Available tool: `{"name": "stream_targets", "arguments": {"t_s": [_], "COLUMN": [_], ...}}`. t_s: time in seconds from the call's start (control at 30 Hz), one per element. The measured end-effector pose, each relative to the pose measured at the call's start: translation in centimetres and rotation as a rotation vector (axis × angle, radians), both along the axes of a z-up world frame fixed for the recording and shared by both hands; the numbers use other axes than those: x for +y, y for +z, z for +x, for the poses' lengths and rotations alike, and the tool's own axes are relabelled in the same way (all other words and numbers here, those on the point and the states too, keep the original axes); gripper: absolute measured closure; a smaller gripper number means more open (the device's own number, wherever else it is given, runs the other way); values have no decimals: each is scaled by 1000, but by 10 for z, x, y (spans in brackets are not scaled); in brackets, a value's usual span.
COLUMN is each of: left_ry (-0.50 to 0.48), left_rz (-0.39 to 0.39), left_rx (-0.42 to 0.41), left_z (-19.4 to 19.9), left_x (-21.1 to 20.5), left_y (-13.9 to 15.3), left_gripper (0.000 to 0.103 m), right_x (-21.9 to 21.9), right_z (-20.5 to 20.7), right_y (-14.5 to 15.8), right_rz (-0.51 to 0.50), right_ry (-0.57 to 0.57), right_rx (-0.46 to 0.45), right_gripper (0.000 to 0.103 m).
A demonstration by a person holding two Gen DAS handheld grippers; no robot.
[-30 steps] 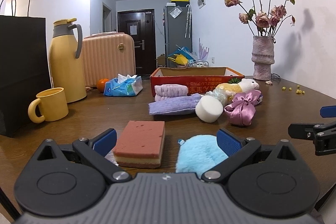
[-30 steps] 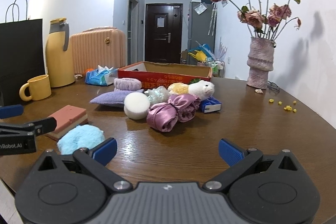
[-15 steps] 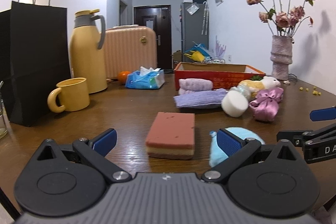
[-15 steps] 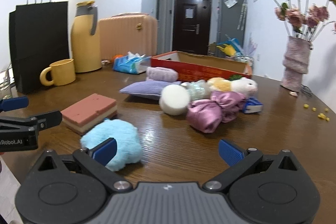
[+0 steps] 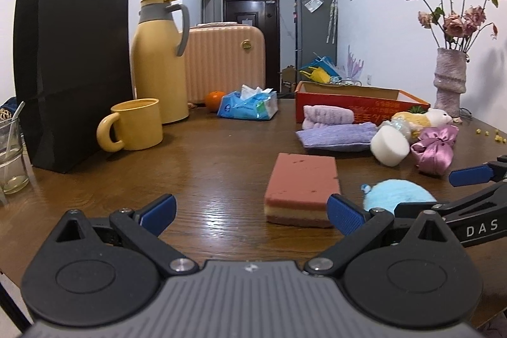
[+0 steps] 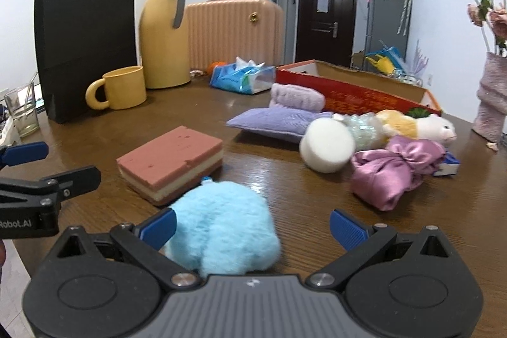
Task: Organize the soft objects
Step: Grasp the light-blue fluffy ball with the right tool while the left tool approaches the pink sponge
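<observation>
A fluffy light-blue puff [image 6: 221, 227] lies on the wooden table between the open fingers of my right gripper [image 6: 253, 228], close to its left finger. It also shows in the left wrist view [image 5: 399, 195]. A pink layered sponge [image 6: 171, 160] sits just beyond it; in the left wrist view the sponge [image 5: 302, 184] is ahead of my open, empty left gripper [image 5: 250, 213], toward its right finger. Farther back lie a white round sponge [image 6: 326, 146], a purple satin bundle [image 6: 396, 173], a lilac pillow [image 6: 272, 121], a rolled lilac towel [image 6: 296, 97] and a plush toy [image 6: 412, 125] in front of a red cardboard box [image 6: 355, 89].
A yellow mug [image 5: 134, 124], yellow thermos jug [image 5: 160, 59], black paper bag [image 5: 71, 68] and a glass [image 5: 11, 154] stand on the left. A tissue pack [image 5: 248, 105], an orange and a pink suitcase [image 5: 221, 62] are at the back. A vase of flowers [image 5: 450, 78] stands far right.
Both grippers have swung left. The right gripper has closed in on the blue puff, which now lies between its fingers. The sponge has shifted right in the left wrist view.
</observation>
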State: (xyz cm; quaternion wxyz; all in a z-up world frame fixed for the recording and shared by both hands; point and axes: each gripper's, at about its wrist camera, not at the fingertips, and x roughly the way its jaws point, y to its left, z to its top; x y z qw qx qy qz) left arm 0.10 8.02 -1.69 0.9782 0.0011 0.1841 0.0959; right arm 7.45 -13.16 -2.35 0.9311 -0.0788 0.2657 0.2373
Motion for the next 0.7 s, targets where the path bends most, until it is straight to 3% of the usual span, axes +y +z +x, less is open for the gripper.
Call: {"name": "stream_targets", "arguments": {"t_s": [0.47, 0.7], "left_ry": [22, 15], "left_rz": [-21, -26], "left_rx": [30, 44], "left_z": [7, 10], "left_x": [12, 11], "left_y": [-8, -10], "left_gripper": [0, 0], "right_x": [33, 36], "right_z": [27, 31], "right_y": [-19, -21], "right_rz": [-33, -47], "right_ry": [71, 81], "right_rx": [107, 131], "right_gripper": [1, 15]}}
